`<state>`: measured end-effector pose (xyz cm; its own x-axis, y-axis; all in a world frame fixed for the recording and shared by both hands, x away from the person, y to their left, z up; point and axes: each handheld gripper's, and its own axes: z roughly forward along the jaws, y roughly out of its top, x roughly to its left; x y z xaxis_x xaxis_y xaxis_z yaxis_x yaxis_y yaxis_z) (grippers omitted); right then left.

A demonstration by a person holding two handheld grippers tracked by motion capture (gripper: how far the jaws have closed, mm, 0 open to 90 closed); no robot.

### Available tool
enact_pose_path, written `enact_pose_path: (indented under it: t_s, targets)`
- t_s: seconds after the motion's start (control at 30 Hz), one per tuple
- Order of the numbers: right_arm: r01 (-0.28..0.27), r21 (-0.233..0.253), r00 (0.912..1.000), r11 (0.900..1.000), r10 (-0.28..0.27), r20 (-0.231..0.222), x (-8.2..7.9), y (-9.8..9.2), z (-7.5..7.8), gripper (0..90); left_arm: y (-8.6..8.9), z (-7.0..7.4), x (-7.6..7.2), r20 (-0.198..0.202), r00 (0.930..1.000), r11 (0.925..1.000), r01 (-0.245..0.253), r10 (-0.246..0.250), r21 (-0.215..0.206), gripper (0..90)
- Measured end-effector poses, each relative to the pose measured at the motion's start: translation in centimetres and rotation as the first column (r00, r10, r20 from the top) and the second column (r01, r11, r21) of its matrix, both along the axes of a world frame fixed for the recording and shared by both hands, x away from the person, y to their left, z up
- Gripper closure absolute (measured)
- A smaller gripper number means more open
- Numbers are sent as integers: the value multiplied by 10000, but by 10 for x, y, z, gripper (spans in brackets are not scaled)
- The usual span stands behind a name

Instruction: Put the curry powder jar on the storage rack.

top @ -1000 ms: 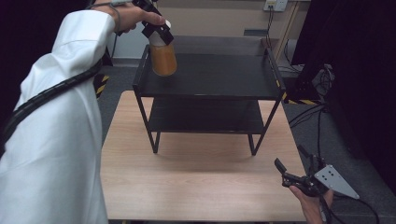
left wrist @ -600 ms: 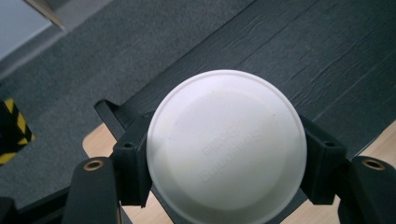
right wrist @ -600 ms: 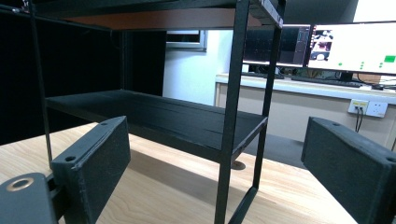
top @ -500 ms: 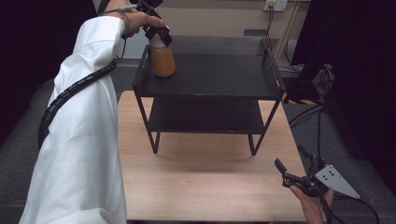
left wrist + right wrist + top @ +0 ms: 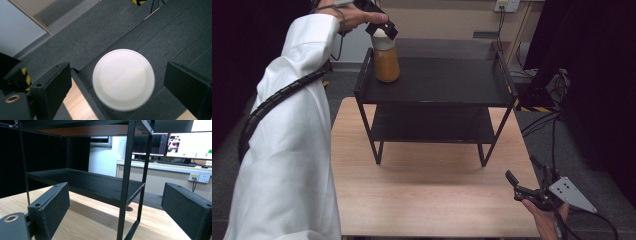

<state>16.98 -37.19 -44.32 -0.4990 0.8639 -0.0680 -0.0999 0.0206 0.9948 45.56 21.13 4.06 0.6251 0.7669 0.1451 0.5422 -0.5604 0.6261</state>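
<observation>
A jar of orange-brown stuff (image 5: 386,64) with a white lid (image 5: 123,78) stands upright on the far left corner of the black two-shelf rack's top shelf (image 5: 447,80). My left gripper (image 5: 382,29) hovers just over the lid, pointing down. It is open, with the jaws wide on either side of the lid and not touching it. My right gripper (image 5: 527,177) rests low over the wooden table (image 5: 427,195) at its near right corner. It is open with nothing between its jaws, and it faces the rack's lower shelf (image 5: 85,182).
The rack stands on the far half of the table. A person's white sleeve (image 5: 292,150) stretches along the left side. Cables (image 5: 542,125) lie on the floor to the right, and monitors (image 5: 190,145) sit on a desk beyond the rack.
The left gripper, which held the jar's lid earlier, has let go and risen slightly. The jar stays put on the top shelf. The right gripper has not moved.
</observation>
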Motion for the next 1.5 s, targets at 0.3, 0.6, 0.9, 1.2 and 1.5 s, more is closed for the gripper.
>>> enact_pose_path:
  t_s: [0.3,0.6,0.9,1.2,1.5]
  targets:
    - [-79,0,10000,10000,79,-26,1,1,0,81,26,9,-68,1370,9876,9971,757,-762,90,64]
    - [-65,-79,9999,9999,65,-78,2,3,1,81,66,-2,-129,1876,9716,9888,1488,-1443,-102,57]
    - [-11,-125,10000,9999,9,-93,1,4,1,82,83,-15,-161,2048,9625,9828,1843,-1779,-120,58]
    - [68,-156,9999,9999,-69,-94,0,4,1,82,102,-26,-183,2235,9578,9803,1937,-1805,-384,58]
    - [84,-189,9999,9998,-86,-124,0,5,1,83,110,-32,-188,2248,9607,9837,1757,-1627,-390,59]
